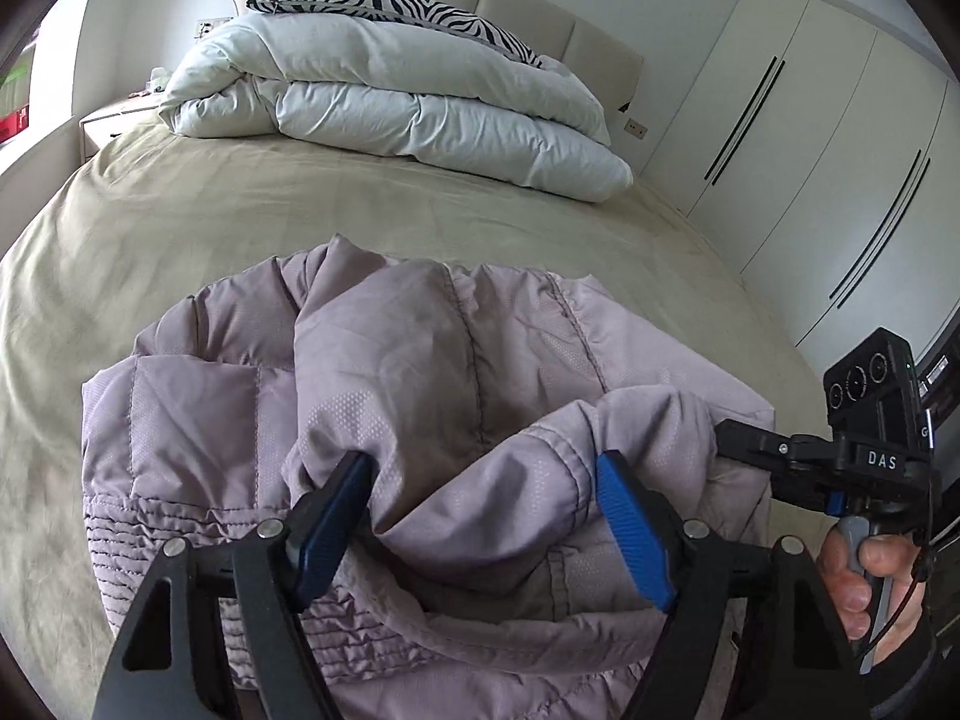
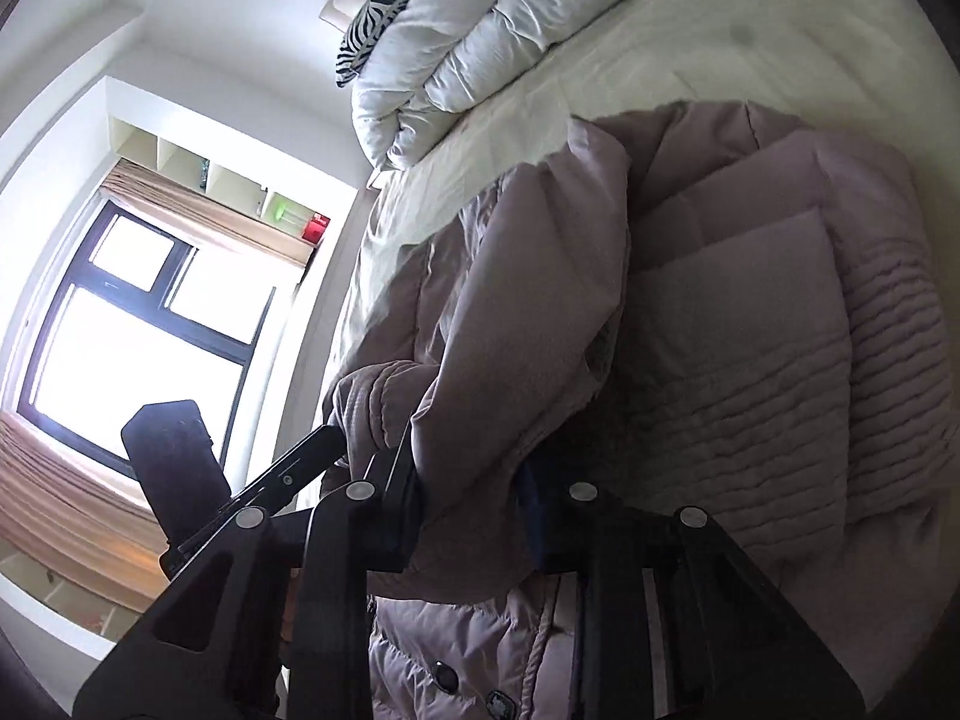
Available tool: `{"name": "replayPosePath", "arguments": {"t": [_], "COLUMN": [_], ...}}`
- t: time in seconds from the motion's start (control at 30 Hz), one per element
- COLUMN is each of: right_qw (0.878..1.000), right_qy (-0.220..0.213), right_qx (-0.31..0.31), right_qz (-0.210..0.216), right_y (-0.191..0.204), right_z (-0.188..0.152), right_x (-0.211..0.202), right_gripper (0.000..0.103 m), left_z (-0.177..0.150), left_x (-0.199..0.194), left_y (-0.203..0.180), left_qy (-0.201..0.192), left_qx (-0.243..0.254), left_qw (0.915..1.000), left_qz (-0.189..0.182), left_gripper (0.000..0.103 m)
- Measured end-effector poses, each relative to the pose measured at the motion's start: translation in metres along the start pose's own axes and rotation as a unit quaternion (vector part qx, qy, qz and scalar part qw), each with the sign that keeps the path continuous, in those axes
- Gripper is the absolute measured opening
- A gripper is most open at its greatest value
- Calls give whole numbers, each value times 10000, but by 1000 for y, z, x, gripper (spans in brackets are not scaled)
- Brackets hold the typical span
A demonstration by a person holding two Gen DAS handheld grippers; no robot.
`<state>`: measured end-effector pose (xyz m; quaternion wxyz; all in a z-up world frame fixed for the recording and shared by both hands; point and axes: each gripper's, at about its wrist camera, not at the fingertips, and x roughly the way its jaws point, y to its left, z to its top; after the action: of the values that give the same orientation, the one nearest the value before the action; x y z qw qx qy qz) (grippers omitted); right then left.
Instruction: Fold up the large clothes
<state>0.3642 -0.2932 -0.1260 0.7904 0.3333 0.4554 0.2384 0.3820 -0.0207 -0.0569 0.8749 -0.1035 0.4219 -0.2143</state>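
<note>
A mauve padded jacket lies bunched on the beige bed. My left gripper is open, its blue pads standing wide on either side of a raised fold of the jacket. My right gripper reaches in from the right in the left wrist view, its tips buried in a puffy fold. In the right wrist view the jacket fills the frame and a thick fold sits between the right gripper's jaws, which look closed on it.
A folded white duvet and a zebra pillow lie at the head of the bed. White wardrobe doors stand to the right. A window with curtains is beyond the bed's far side.
</note>
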Motion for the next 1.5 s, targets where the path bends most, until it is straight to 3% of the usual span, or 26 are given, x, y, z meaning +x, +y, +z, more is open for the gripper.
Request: {"name": "replayPosePath", "arguments": {"t": [0.07,0.13,0.2,0.27,0.33,0.37,0.4,0.47,0.63,0.73,0.77,0.83,0.93,1.03,1.2,1.27,1.33,1.4,1.5], "right_qw": [9993,9988,9971,9981,9979,9969,9950,9906,9756,9618,9593,9585,9483,9476,9457,9542,9659,9690,9626], "right_qy": [-239,-188,-135,-96,-98,-64,-28,-105,-716,-613,-535,-382,-62,-46,107,187,-325,-586,-315], "right_qx": [-251,-185,-228,-174,-241,-307,-371,-520,-1269,-1884,-1999,-2005,-1987,-2036,-2179,-1947,-1705,-1611,-1811], "right_qz": [-160,-423,-710,-576,-595,-726,-930,-1264,-1644,-1889,-1920,-1990,-2474,-2460,-2408,-2262,-1923,-1780,-1992], "right_y": [0,-15,-34,-52,-53,-48,-44,-29,20,51,56,54,33,10,7,15,26,37,49], "right_z": [4,2,-5,-9,-10,-10,-12,-14,-17,-17,-18,-15,-11,-10,-6,7,25,48,80], "right_x": [-7,1,13,21,20,17,12,-7,-48,-27,-19,2,42,64,71,57,28,15,44], "right_gripper": [25,25,25,25,26,31,48,62,62,61,56,54,49,48,48,47,47,47,47], "left_z": [2,-5,-15,-22,-23,-22,-21,-21,-22,-15,-14,-14,-20,-23,-23,-24,-26,-28,-27], "left_x": [19,40,57,66,63,60,55,40,-2,12,21,44,58,67,79,78,79,80,82], "left_y": [4,4,-3,-7,-2,-1,0,-3,-18,-17,-15,-2,15,9,15,16,18,18,19], "left_qy": [136,283,319,311,303,306,294,191,-442,-261,-139,274,313,363,414,371,291,221,180], "left_qx": [-69,-15,450,733,652,608,581,583,730,795,803,584,273,526,538,528,517,517,503], "left_qw": [9999,9994,9971,9944,9956,9961,9964,9960,9923,9915,9910,9923,9955,9927,9941,9947,9954,9957,9961], "left_qz": [22,173,516,691,609,559,550,643,898,992,1058,1061,850,1020,849,802,747,737,697], "left_gripper": [79,79,80,80,81,81,81,81,81,81,81,81,81,81,82,82,83,83,83]}}
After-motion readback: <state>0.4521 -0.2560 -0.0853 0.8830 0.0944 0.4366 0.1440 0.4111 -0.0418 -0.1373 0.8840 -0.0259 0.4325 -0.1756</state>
